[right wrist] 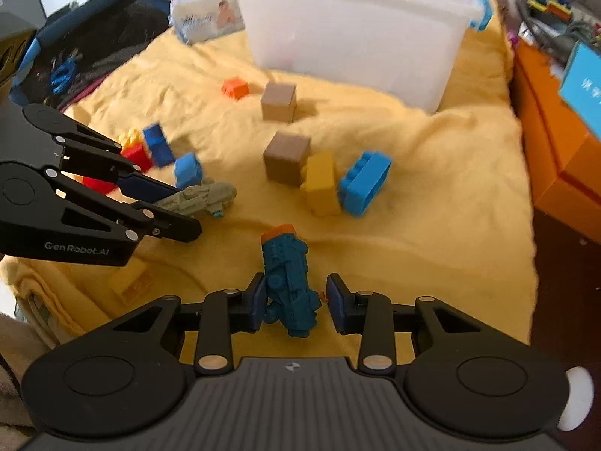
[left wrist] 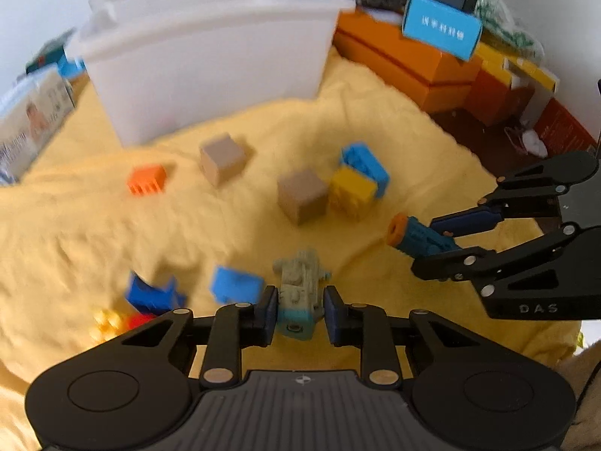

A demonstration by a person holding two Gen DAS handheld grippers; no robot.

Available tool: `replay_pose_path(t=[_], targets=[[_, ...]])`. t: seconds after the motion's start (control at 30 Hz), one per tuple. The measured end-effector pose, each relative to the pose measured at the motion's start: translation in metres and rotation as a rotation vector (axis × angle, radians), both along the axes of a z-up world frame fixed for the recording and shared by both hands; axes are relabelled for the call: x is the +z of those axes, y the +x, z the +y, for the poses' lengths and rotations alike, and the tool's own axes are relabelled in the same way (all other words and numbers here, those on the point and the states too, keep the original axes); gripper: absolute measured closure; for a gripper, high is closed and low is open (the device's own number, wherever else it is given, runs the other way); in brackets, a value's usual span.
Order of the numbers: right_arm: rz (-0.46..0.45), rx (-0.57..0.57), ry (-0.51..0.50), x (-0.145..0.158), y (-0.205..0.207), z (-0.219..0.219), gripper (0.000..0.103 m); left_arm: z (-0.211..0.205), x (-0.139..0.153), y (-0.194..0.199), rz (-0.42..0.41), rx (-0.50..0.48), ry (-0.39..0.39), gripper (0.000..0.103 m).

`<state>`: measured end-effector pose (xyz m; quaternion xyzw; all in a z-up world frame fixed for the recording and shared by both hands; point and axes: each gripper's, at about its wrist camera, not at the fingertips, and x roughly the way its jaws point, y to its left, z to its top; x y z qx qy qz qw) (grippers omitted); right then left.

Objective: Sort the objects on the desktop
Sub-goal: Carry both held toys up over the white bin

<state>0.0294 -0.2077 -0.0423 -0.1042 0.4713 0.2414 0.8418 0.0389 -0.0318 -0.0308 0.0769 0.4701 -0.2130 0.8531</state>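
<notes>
Ahead of both sets of jaws, well beyond their tips, stands the large translucent white plastic bin [left wrist: 210,56], resting on the rumpled yellow cloth [left wrist: 75,233] that covers the desk. It looks like the likely destination for whatever you carry.

Between the bin and your jaws lie the loose pieces: two tan cardboard-coloured cubes [right wrist: 278,100], a light blue plastic building brick [right wrist: 363,182] touching a yellow plastic brick [right wrist: 322,184], a small orange plastic brick [right wrist: 235,87] nearer the bin, and, off to the left of your left jaws, a cluster of blue, red and yellow bricks [left wrist: 150,297].

Your right gripper [right wrist: 293,297] has its jaws narrowed around the teal plastic toy blaster with an orange muzzle [right wrist: 287,274]; the left pad seems to touch it, while a thin gap shows at the right pad, so the hold may not be fully firm. Your left gripper [left wrist: 298,310] has its jaws drawn in on the grey-green plastic toy vehicle with a pale blue end [left wrist: 300,293], which sits between the pads and points forward.

I judge you are at the pick-up step, with a toy in each gripper. Next, confirm both grips, then lift clear of the cloth and carry each piece forward over the bin's rim before you release.
</notes>
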Motion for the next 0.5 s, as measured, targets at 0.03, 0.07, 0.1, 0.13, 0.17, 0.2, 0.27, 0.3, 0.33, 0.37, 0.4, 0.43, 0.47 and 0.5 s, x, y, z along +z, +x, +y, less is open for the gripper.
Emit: replay_pose_path(t=[0.03, 0.07, 0.1, 0.13, 0.17, 0.2, 0.27, 0.3, 0.33, 0.37, 0.4, 0.43, 0.47, 0.5], targets=[[-0.012, -0.011, 0.008, 0.005, 0.001, -0.002, 0.065, 0.001, 0.006, 0.003, -0.021, 0.001, -0.001, 0.074], [-0.03, -0.021, 0.013, 0.011, 0.003, -0.003, 0.065, 0.002, 0.014, 0.006, -0.052, 0.002, 0.004, 0.074], [-0.045, -0.028, 0.017, 0.016, 0.006, -0.004, 0.065, 0.002, 0.02, 0.01, -0.077, 0.005, 0.009, 0.074], [-0.064, -0.035, 0.023, 0.023, 0.009, -0.006, 0.065, 0.004, 0.028, 0.014, -0.101, 0.011, 0.01, 0.074], [-0.088, -0.044, 0.028, 0.032, 0.013, -0.007, 0.065, 0.006, 0.036, 0.02, -0.125, 0.018, 0.004, 0.074], [-0.113, -0.052, 0.033, 0.039, 0.017, -0.008, 0.065, 0.009, 0.045, 0.027, -0.147, 0.024, -0.003, 0.074], [-0.165, -0.064, 0.049, 0.057, 0.029, -0.009, 0.065, 0.012, 0.063, 0.04, -0.2, 0.04, -0.008, 0.074], [-0.194, -0.074, 0.064, 0.067, 0.036, -0.01, 0.065, 0.014, 0.072, 0.048, -0.229, 0.048, -0.006, 0.074], [-0.221, -0.082, 0.076, 0.076, 0.043, -0.009, 0.065, 0.015, 0.08, 0.056, -0.25, 0.054, -0.003, 0.074], [-0.247, -0.085, 0.083, 0.084, 0.05, -0.008, 0.065, 0.017, 0.088, 0.065, -0.273, 0.062, -0.002, 0.074], [-0.273, -0.088, 0.09, 0.092, 0.057, -0.007, 0.065, 0.019, 0.097, 0.074, -0.296, 0.071, -0.003, 0.074], [-0.303, -0.094, 0.101, 0.102, 0.067, -0.005, 0.065, 0.019, 0.105, 0.084, -0.314, 0.079, -0.003, 0.074], [-0.326, -0.096, 0.112, 0.11, 0.074, -0.003, 0.065, 0.021, 0.113, 0.094, -0.336, 0.087, -0.007, 0.074], [-0.346, -0.098, 0.123, 0.117, 0.083, -0.001, 0.065, 0.022, 0.118, 0.102, -0.351, 0.092, -0.012, 0.074]])
